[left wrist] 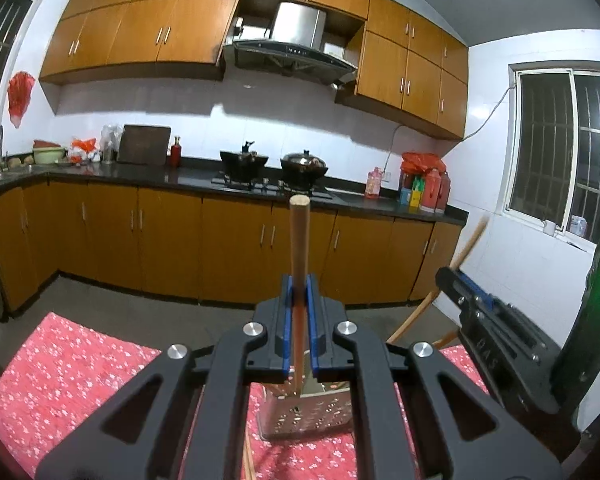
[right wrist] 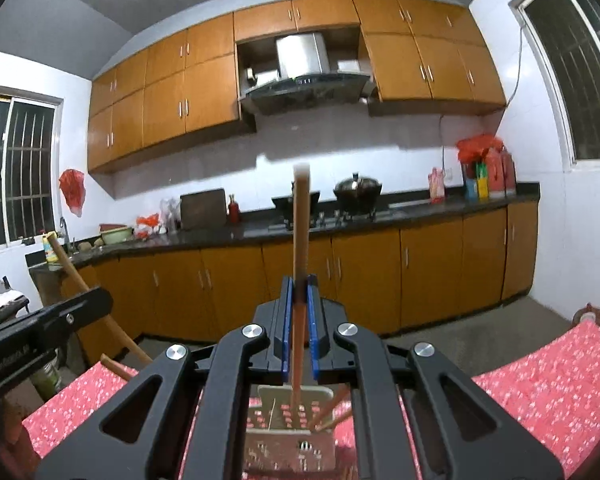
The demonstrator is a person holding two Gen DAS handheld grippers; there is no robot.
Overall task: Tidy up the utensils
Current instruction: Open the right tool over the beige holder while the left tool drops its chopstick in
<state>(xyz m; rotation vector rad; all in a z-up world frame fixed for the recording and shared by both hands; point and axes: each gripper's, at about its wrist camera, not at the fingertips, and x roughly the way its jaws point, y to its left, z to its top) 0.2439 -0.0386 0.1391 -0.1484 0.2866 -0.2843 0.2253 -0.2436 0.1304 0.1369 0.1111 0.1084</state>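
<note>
Above the perforated metal holder (left wrist: 300, 416) the way down is narrow: a wooden stick (left wrist: 299, 240) stands upright in the left claw (left wrist: 299, 280), and slanted sticks (right wrist: 328, 412) cross its mouth. The right claw (left wrist: 466, 284) crowds in just beside.

Black angular linkage frames with round silver screw heads; blue-lined fingers (left wrist: 311, 320) (right wrist: 286, 328); green light beside right gripper (left wrist: 466, 284).

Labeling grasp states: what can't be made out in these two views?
- Left wrist: lower end of the wooden stick in the left claw, hidden by claw body.
- Right wrist: perforated metal holder base, cut by bottom edge.
- Right wrist: stick in the right claw, tip motion-blurred.
</note>
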